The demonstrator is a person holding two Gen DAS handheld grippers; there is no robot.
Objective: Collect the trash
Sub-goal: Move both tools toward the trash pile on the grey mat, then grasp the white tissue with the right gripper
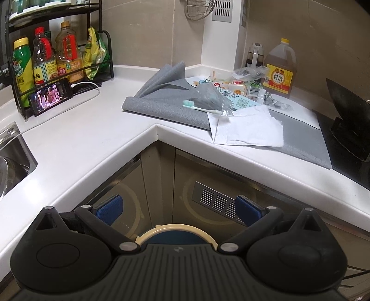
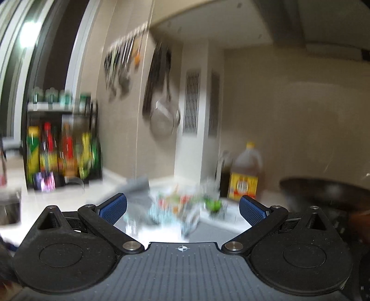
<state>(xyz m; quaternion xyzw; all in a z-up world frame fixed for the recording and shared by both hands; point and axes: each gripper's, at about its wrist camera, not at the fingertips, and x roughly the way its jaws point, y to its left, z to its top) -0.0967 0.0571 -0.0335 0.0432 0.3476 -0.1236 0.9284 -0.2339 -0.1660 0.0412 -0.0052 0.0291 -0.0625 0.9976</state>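
White L-shaped table [image 1: 76, 148] in a kitchen corner, beige tiled walls behind. Landmark: the grey mat [image 1: 166, 104] spread on the table at the inner corner. Far left of the mat, a steel sink [image 1: 11, 159] is set into the table. Left of the mat against the wall, a black wire rack [image 1: 57, 60] holds sauce and oil bottles; a phone [image 1: 52, 96] with a lit screen leans at its foot, white cable attached. On the mat's right half lies the trash pile [image 1: 235, 90]: crumpled clear plastic, printed wrappers and a grey bag, with a teal toothbrush [image 1: 198, 107] at its near edge and white paper sheets [image 1: 249, 128] overhanging the mat's front edge. Behind the pile, against the wall, stands a large amber jug [image 1: 279, 71] with a yellow cap. Right of the mat, a black cooktop [image 1: 342, 148] carries a dark object. On the wall above the mat hang a wire strainer [image 1: 200, 9] and a vent grille [image 1: 222, 10]. Left hand-held gripper [image 1: 179, 209]: jaws wide apart, nothing between them, held below the table edge before the cabinet doors, over a cream-rimmed bin [image 1: 177, 232]. Right hand-held gripper [image 2: 182, 208]: jaws wide apart, nothing held, facing the pile; this view is motion-blurred.
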